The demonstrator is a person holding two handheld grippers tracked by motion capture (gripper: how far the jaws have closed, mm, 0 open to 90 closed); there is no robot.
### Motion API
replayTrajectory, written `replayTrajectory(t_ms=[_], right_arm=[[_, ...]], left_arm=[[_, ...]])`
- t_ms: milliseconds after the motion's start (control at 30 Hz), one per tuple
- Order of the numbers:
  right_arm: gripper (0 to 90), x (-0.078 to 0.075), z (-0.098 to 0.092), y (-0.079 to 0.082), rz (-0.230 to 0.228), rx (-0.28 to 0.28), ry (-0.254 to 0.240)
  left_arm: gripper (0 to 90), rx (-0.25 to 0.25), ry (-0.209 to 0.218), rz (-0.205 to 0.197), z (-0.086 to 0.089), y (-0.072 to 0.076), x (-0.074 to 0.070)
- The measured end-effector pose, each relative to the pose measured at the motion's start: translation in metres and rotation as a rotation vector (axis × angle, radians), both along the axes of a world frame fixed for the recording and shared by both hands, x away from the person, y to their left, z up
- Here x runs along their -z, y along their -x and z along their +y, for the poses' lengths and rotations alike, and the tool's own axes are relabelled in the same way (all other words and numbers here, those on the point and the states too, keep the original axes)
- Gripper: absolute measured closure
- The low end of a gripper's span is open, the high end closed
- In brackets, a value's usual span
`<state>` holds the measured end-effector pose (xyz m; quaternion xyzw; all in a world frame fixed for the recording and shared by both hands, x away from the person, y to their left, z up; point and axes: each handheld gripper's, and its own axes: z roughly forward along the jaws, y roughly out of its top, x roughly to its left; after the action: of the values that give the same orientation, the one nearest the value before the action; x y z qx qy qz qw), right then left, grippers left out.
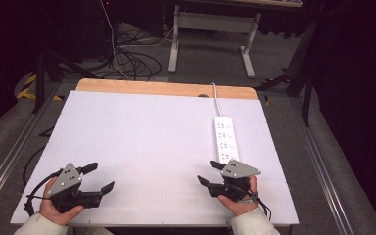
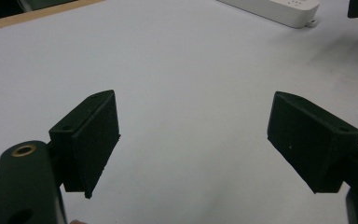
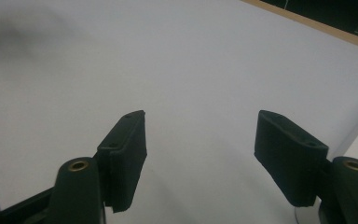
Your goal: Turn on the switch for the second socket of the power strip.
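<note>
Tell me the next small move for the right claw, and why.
Probably ease the right claw forward toward the power strip: its jaws stand open and empty, and the strip's near end lies just ahead of it on the white table, the nearest thing to it.

1. The worktop (image 1: pixel 142 142) has a smooth, matt, pale grey-white sheet face; a strip of bare, light wood shows along its far edge.
2. The power strip (image 1: pixel 225 137) looks like smooth white plastic with a slight sheen.
3. The left gripper (image 2: pixel 193 140) has matt black jaws that look like plastic, with duller, faintly grainy pads (image 2: pixel 95 149).
4. The right gripper (image 1: pixel 215 172) carries a flat grey plate with a dull metallic look.
</note>
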<state>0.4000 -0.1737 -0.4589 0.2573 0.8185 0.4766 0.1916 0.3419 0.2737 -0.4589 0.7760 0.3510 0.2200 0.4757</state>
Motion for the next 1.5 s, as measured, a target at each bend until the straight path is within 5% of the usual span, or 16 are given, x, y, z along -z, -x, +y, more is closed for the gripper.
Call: replayTrajectory(t_ms=[867, 1500], right_arm=[[35.0, -0.001, 0.003, 0.000, -0.008, -0.005, 0.008], [35.3, -0.028, 0.007, -0.007, -0.015, -0.003, 0.046]], left_arm=[[17.4, -0.007, -0.013, -0.004, 0.000, 0.001, -0.001], [17.4, -0.014, -0.021, -0.004, -0.001, 0.002, -0.001]])
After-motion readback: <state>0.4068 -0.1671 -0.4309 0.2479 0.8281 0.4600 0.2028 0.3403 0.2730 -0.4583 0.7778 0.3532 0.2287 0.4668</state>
